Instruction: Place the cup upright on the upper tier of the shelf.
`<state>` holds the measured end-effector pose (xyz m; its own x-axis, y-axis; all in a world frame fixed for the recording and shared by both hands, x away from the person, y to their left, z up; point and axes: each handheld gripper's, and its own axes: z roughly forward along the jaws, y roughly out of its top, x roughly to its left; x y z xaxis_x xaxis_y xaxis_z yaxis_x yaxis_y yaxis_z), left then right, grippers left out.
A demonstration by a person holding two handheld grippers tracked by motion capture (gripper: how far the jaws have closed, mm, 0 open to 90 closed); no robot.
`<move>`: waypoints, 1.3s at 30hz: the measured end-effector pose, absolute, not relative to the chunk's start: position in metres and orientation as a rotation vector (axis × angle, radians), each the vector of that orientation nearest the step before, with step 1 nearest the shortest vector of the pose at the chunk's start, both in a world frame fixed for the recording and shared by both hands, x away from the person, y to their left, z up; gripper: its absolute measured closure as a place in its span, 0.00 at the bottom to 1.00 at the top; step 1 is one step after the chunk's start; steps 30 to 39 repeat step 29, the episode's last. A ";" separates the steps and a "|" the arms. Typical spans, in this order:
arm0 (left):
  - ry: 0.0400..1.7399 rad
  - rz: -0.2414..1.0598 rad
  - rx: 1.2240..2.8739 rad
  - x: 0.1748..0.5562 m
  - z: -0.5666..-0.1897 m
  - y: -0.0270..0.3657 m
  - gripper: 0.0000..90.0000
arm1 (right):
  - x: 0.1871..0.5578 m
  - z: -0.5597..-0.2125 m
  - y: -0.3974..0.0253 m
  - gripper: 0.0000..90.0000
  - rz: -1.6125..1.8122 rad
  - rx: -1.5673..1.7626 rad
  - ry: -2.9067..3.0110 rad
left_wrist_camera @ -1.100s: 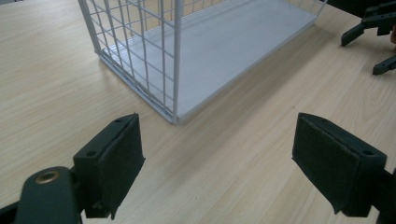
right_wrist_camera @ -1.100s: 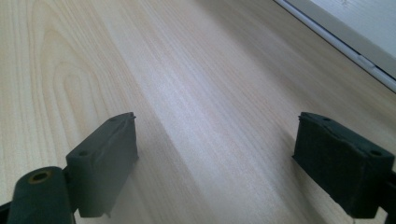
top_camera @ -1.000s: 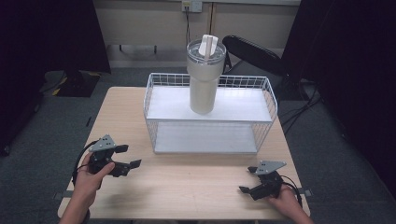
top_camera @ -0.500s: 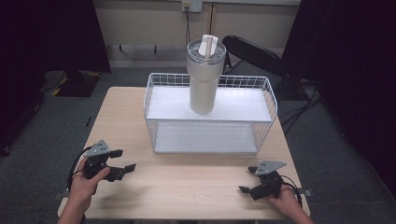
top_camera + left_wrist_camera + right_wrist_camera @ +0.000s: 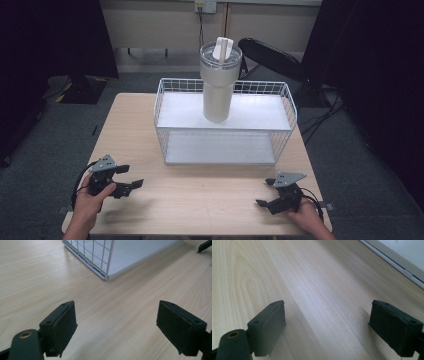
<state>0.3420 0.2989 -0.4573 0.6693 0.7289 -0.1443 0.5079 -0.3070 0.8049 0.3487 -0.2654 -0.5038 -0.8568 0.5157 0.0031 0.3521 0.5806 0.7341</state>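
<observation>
Tongs on the left (image 5: 131, 177) have slid back toward the near desk (image 5: 200, 200) edge in the last second, jaws wide apart and empty. Right tongs (image 5: 265, 192) haven't budged, also gaping, holding nothing. That looks like a retreat, not a reach. Cream tumbler (image 5: 218, 82) stands upright on the white wire rack's (image 5: 225, 145) upper shelf, well apart from both. Its base hides behind the rim wires.
</observation>
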 end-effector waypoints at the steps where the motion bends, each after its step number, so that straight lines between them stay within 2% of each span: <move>1: 0.961 0.308 1.979 0.342 -0.458 0.300 0.18 | 0.349 -0.504 -0.265 0.14 1.138 0.724 2.601; 25: 0.987 0.275 1.989 0.333 -0.481 0.303 0.18 | 0.349 -0.504 -0.265 0.14 1.138 0.724 2.600; 39: 0.990 0.271 1.999 0.332 -0.483 0.302 0.18 | 0.349 -0.504 -0.265 0.14 1.138 0.724 2.601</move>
